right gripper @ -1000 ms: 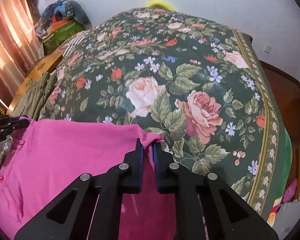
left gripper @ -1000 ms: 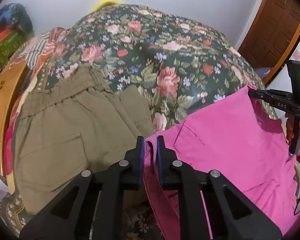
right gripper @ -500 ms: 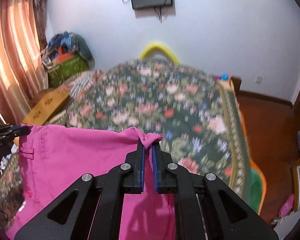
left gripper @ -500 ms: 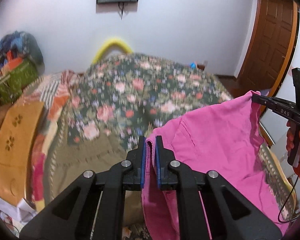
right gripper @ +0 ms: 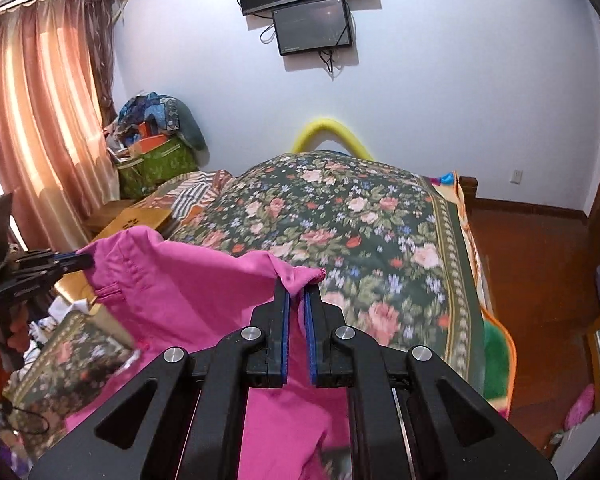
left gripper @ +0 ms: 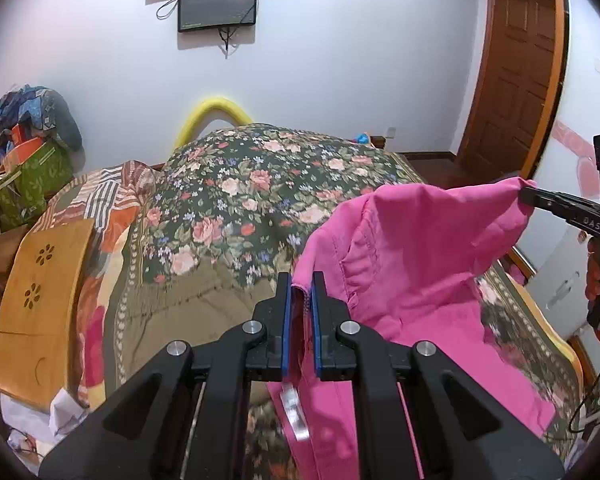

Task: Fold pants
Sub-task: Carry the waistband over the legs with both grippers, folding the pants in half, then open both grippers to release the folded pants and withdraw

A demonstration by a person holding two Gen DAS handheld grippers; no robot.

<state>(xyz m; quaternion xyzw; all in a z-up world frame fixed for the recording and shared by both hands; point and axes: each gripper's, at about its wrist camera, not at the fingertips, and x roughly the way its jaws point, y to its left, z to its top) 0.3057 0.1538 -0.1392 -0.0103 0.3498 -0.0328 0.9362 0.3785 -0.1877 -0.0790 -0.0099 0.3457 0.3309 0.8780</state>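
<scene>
The pink pants [left gripper: 412, 264] hang in the air above the near end of the bed, stretched between my two grippers. My left gripper [left gripper: 301, 284] is shut on one top corner of the waistband. My right gripper [right gripper: 295, 292] is shut on the other corner of the pink pants [right gripper: 188, 288]. Each gripper shows in the other's view: the right gripper [left gripper: 540, 200] at the far right, the left gripper [right gripper: 72, 262] at the far left. The cloth sags between them and its lower part drapes down out of sight.
A bed with a dark floral cover [left gripper: 252, 200] lies ahead. Olive-green pants [left gripper: 188, 312] lie on its near left part. A wooden board [left gripper: 40, 304] and a pile of boxes and clothes [left gripper: 28, 160] stand left. A wooden door [left gripper: 512, 80] is on the right.
Both grippers have lifted the pink pants up off the bed. The views have tilted up from the bed cover to the far wall and screens.
</scene>
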